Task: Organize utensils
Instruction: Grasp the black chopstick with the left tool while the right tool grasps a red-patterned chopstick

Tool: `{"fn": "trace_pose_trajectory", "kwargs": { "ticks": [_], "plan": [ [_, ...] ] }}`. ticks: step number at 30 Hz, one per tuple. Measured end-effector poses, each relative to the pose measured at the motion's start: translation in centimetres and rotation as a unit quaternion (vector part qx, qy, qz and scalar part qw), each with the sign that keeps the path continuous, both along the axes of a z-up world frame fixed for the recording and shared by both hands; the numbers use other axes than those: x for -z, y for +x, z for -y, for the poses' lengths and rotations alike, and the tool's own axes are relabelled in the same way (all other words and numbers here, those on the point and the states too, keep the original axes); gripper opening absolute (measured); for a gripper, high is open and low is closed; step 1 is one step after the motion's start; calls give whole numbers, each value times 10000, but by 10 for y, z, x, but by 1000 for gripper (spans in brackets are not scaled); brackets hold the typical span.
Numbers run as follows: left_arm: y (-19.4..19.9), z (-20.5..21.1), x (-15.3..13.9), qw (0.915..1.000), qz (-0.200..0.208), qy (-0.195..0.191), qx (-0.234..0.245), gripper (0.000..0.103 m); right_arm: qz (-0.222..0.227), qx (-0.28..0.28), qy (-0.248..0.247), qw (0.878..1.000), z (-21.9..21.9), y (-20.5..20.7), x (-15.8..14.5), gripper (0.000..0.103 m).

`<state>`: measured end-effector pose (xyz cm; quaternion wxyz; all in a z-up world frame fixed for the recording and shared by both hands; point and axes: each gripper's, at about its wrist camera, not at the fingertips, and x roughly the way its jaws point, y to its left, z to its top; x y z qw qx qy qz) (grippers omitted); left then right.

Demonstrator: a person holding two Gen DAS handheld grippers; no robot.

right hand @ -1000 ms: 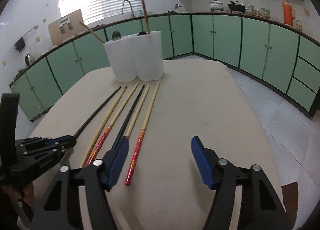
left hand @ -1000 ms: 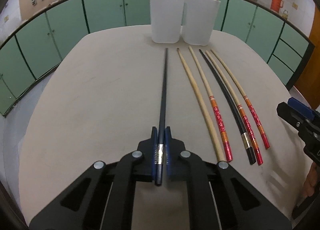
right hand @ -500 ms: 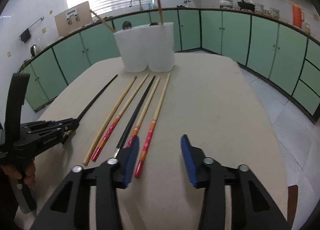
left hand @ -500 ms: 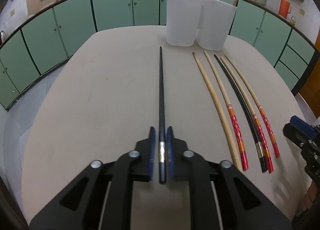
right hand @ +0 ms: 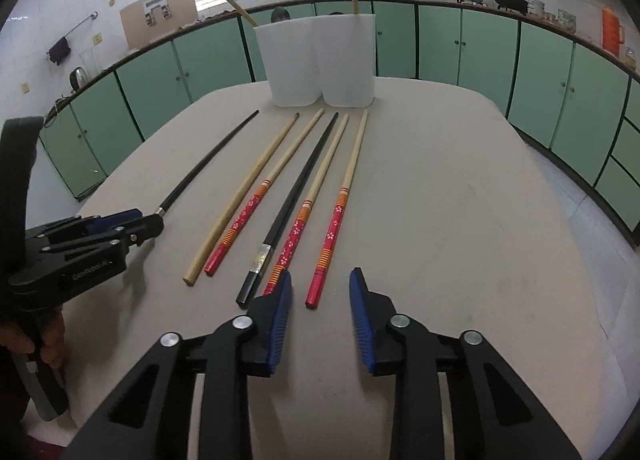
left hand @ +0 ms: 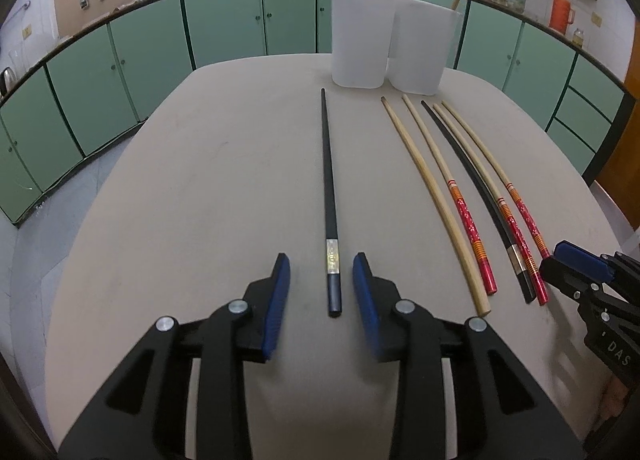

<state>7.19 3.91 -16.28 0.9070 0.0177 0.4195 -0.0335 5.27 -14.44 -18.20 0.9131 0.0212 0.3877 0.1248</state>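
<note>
Barely begun: only two sticks standing in the white cups. Six chopsticks left flat on the table. Left gripper spread, straddling the black chopstick; right gripper spread, empty, framing the outermost red chopstick.

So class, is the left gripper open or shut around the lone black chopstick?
Open. The left gripper has its blue fingers spread, with table showing on both sides of the black chopstick, which lies flat between them.
</note>
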Motion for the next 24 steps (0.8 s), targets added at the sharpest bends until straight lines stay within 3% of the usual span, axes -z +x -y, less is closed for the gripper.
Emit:
{"fn": "trace_pose_trajectory", "kwargs": {
  "ticks": [12, 16, 24],
  "plan": [
    [2, -1, 0, 10000, -20, -4, 3, 31, 11, -43, -203, 9998, -6, -4, 0, 18],
    [1, 0, 0, 10000, -11, 13, -5, 30, 7, -38, -247, 9997, -7, -3, 0, 8],
    [0, 0, 0, 9999, -27, -125, 114, 6, 8, 0, -135, 9999, -3, 1, -1, 7]
  ]
}}
